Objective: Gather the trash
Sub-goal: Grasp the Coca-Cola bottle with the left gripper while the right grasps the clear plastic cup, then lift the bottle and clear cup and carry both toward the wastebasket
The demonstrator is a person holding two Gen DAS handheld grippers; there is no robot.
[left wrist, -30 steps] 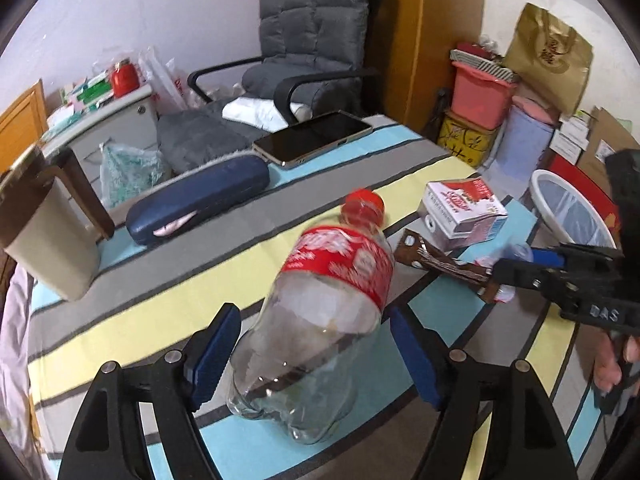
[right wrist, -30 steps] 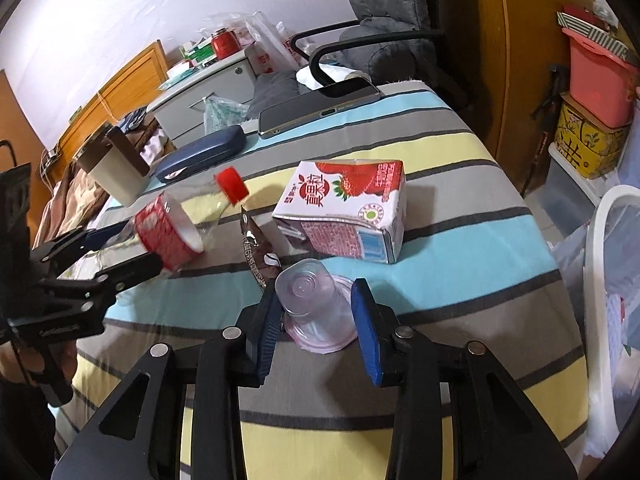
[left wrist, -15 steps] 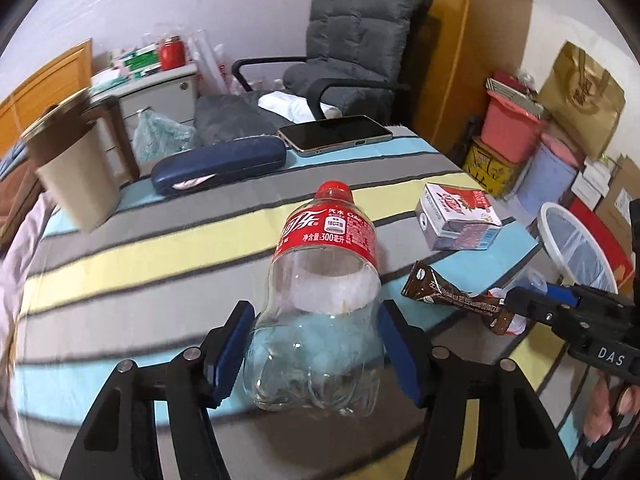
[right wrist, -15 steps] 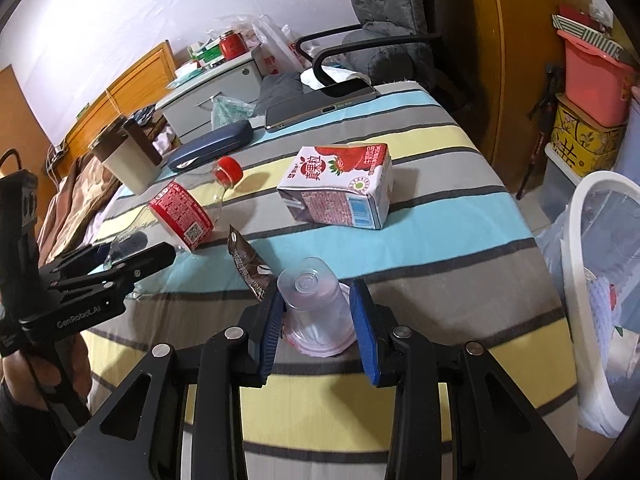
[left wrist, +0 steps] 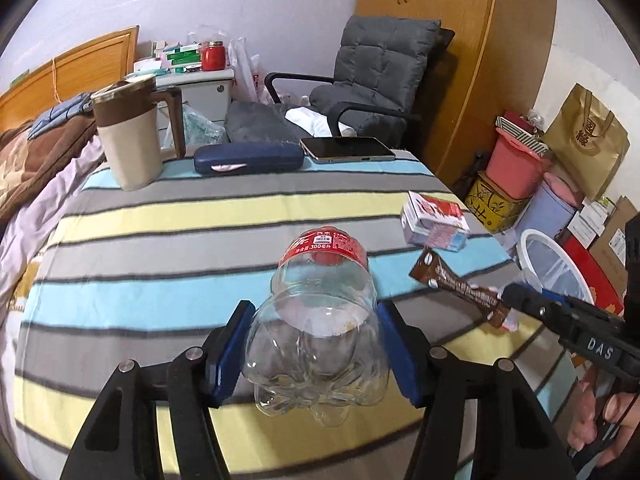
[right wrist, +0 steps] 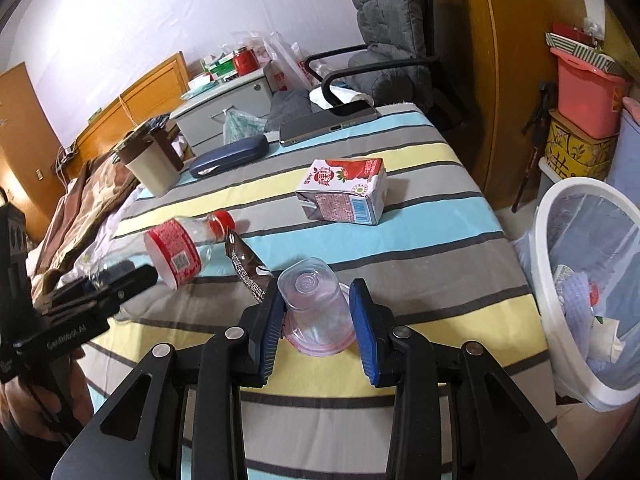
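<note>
The clear plastic bottle with a red label and red cap (left wrist: 320, 320) lies with its long axis running away from the left gripper (left wrist: 316, 354), cap end farthest, base nearest. Its blue pads press the bottle's lower body from both sides, above the striped tablecloth (left wrist: 160, 240). The right gripper (right wrist: 316, 320) clamps an upturned clear plastic cup (right wrist: 316, 308), beside a brown snack wrapper (right wrist: 246, 268).

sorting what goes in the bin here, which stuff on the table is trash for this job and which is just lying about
Trash for the job:
- plastic bottle, in the left gripper
- clear cup, in the right gripper
- brown wrapper
- milk carton
- bin, where it goes

Just lying about:
- mug
- blue case
- phone
- chair
</note>
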